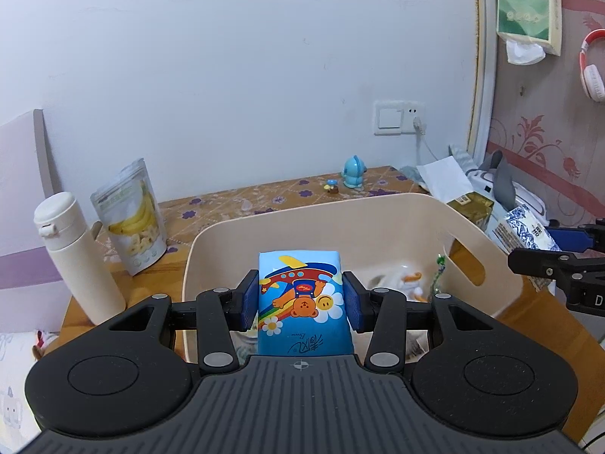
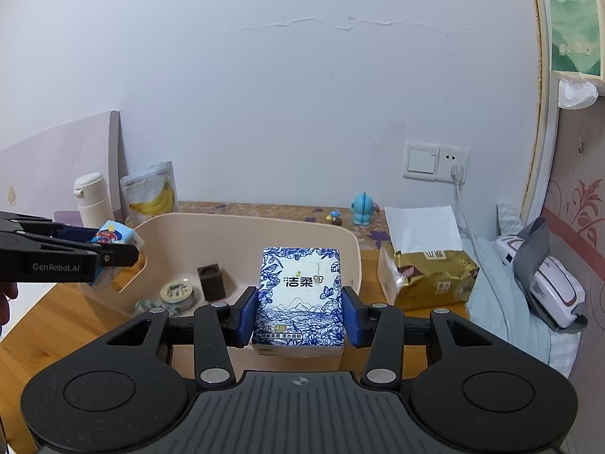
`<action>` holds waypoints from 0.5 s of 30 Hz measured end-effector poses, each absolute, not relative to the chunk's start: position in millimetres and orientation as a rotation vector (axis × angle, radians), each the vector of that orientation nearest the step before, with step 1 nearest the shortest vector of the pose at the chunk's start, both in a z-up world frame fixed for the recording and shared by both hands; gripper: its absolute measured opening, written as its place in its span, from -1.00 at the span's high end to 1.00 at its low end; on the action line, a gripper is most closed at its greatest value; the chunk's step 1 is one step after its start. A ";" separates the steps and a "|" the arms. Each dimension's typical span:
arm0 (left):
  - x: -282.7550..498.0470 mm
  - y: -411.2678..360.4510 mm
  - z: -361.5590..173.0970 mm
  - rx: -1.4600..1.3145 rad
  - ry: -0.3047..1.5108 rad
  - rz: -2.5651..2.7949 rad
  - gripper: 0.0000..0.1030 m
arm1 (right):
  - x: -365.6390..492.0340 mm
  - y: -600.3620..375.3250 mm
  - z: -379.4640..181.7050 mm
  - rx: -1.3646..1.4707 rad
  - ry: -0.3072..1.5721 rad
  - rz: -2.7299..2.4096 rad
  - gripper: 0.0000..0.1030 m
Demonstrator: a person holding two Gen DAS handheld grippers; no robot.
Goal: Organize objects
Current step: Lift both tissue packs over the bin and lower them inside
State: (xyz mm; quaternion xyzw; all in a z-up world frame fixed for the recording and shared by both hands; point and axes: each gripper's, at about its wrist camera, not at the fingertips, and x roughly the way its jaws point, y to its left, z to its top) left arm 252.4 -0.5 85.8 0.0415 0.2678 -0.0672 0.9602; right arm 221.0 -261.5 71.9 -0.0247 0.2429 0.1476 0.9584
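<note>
Left wrist view: left gripper [image 1: 300, 300] pinching a cartoon tissue pack [image 1: 302, 302] between blue pads, jaws pressed to both its sides, held above the near rim of the cream bin [image 1: 340, 219]. Printed on the pack: a bear, a plane, a rainbow, daisies, and Chinese characters seen upside down, not legible.

Right wrist view: right gripper [image 2: 300, 306] clamping a blue-and-white tissue pack [image 2: 300, 295], jaws closed on its flanks, likewise over the bin's near edge. Label on that pack reads 洁柔, with smaller characters along the bottom too fine to read. "GenRobot.AI" readable on the side of the other gripper, entering at left of the bin.

Progress, judged from the layout: partly done. Already inside the bin: a dark wooden block [image 2: 211, 282], a round tin [image 2: 177, 293], and possibly a small white duck toy [image 1: 406, 283], though that corner is cramped and unclear. Both packs held in the air, neither yet set down inside. Still outside the bin: a white bottle [image 1: 75, 257] and banana chip pouch [image 1: 130, 219] to its left, a blue figurine [image 1: 353, 172] behind it, a gold package [image 2: 427, 280] to its right on the counter [image 2: 49, 325]. Whether those belong in the bin, not clear from the task wording.
</note>
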 end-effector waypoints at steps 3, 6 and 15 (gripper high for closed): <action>266.5 -1.2 82.6 0.091 0.553 -0.133 0.10 | 232.7 -258.7 70.7 -0.048 0.496 0.297 0.16; 279.2 -0.8 78.6 0.089 0.568 -0.132 0.10 | 242.6 -255.4 68.7 -0.049 0.502 0.298 0.16; 309.7 -4.6 59.0 0.092 0.626 -0.135 0.10 | 273.3 -242.4 57.5 -0.060 0.534 0.310 0.16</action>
